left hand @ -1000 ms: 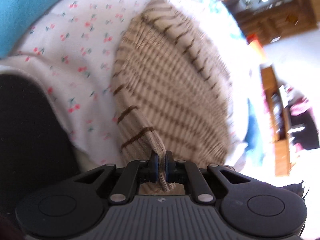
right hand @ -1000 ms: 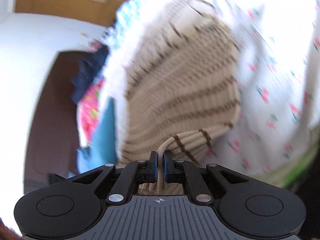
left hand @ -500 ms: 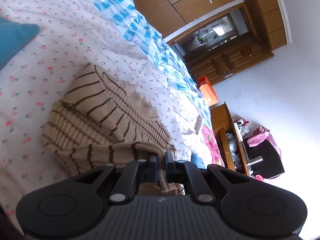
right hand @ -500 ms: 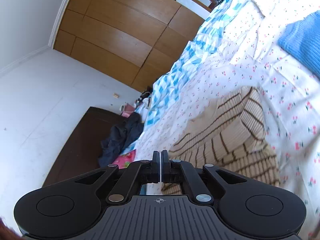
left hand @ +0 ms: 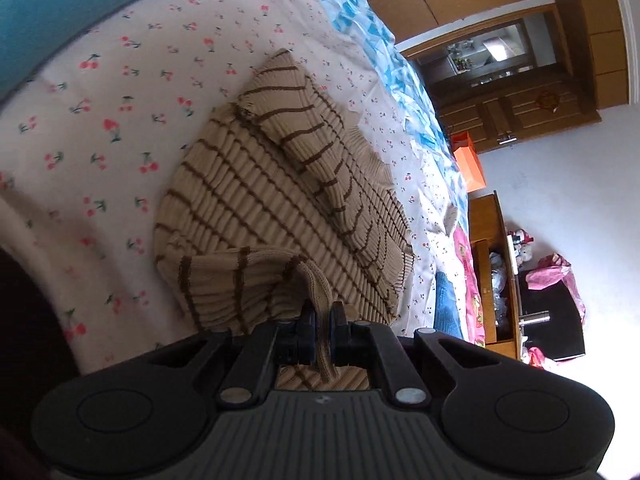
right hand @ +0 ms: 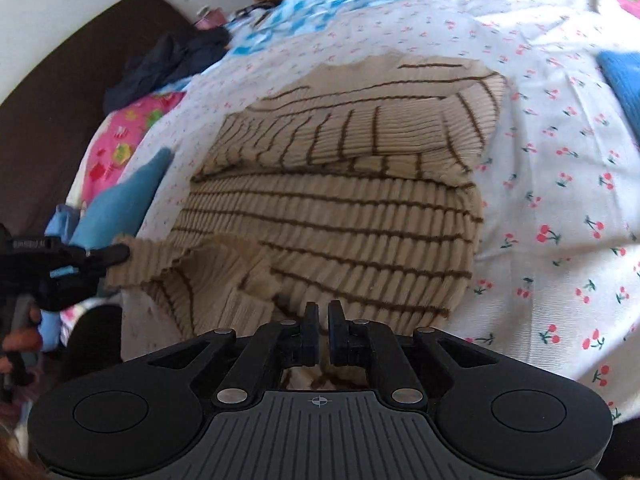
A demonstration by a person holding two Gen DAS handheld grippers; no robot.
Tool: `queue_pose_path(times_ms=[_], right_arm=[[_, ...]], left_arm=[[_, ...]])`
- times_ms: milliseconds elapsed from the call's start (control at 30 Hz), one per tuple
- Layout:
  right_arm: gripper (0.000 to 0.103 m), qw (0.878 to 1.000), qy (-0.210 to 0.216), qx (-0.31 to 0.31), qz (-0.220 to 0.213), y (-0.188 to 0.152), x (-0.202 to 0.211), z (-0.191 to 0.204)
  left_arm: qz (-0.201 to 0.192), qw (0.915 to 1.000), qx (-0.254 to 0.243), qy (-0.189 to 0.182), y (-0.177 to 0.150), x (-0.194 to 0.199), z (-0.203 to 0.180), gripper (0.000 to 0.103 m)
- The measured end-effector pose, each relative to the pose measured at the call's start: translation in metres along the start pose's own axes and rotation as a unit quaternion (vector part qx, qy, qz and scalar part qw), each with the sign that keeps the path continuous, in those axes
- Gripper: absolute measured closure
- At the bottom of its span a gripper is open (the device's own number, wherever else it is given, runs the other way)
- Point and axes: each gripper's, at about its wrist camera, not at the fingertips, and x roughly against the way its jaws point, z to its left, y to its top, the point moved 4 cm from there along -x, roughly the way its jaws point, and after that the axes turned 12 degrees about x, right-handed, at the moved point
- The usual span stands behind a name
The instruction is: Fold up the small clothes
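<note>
- In the right wrist view, at the far left edge, the left gripper (right hand: 114, 256) pinches the hem corner of the beige striped knit sweater (right hand: 340, 208), its black body reaching in from the side with part of a hand (right hand: 20, 340) below it.
- Just right of it, a blue cloth (right hand: 120, 200) and a pink patterned fabric (right hand: 120, 140) lie at the edge of the bed, with a dark garment (right hand: 168, 60) heaped further back.
- The sweater lies in the middle on the cherry-print sheet (right hand: 560, 200), one sleeve folded across its upper part (the near hem is rumpled and lifted).
- The right gripper (right hand: 323, 320) hovers over the near hem; its jaws are opening, a narrow gap between them with nothing in it.
- Further right, a blue knit item (right hand: 624, 76) sits at the edge of the frame.
- In the left wrist view, the left gripper (left hand: 323, 322) is clamped on a bunched fold of the sweater (left hand: 280, 184), which lies on the sheet (left hand: 120, 120).
- To the right stand an orange box (left hand: 468, 164), a wooden cabinet (left hand: 516, 92) and a wooden bedside unit (left hand: 488, 272).
</note>
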Motion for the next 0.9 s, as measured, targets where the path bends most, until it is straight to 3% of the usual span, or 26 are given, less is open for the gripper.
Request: queue_pose_path(times_ms=[133, 333, 500, 567, 667, 767, 900], right_arm=[[0.086, 0.994, 0.019, 0.104, 0.028, -0.008, -0.010, 0.035], [0.085, 0.976, 0.061, 0.199, 0.058, -0.021, -0.002, 0.074], [0.085, 0.975, -0.020, 0.221, 0.015, -0.019, 0.013, 0.069], [0.085, 0.977, -0.020, 0.213, 0.007, -0.014, 0.011, 0.069], [0.064, 0.971, -0.011, 0.239, 0.006, -0.013, 0.001, 0.076], [0.063, 0.958, -0.011, 0.286, 0.009, -0.013, -0.011, 0.085], [0.065, 0.955, -0.034, 0.292, 0.027, -0.007, -0.033, 0.087]], left_arm=[[-0.017, 0.9996, 0.017, 0.013, -0.006, 0.023, 0.019, 0.090], [-0.038, 0.9978, 0.051, 0.018, -0.013, 0.051, 0.042, 0.090], [-0.032, 0.9964, 0.073, 0.029, -0.023, 0.056, 0.060, 0.091], [-0.029, 0.9968, 0.070, 0.027, -0.025, 0.053, 0.059, 0.091], [-0.024, 0.9975, 0.064, 0.016, -0.026, 0.050, 0.053, 0.091], [-0.024, 0.9980, 0.058, 0.014, -0.027, 0.049, 0.050, 0.091], [-0.023, 0.9979, 0.060, 0.012, -0.027, 0.048, 0.050, 0.090]])
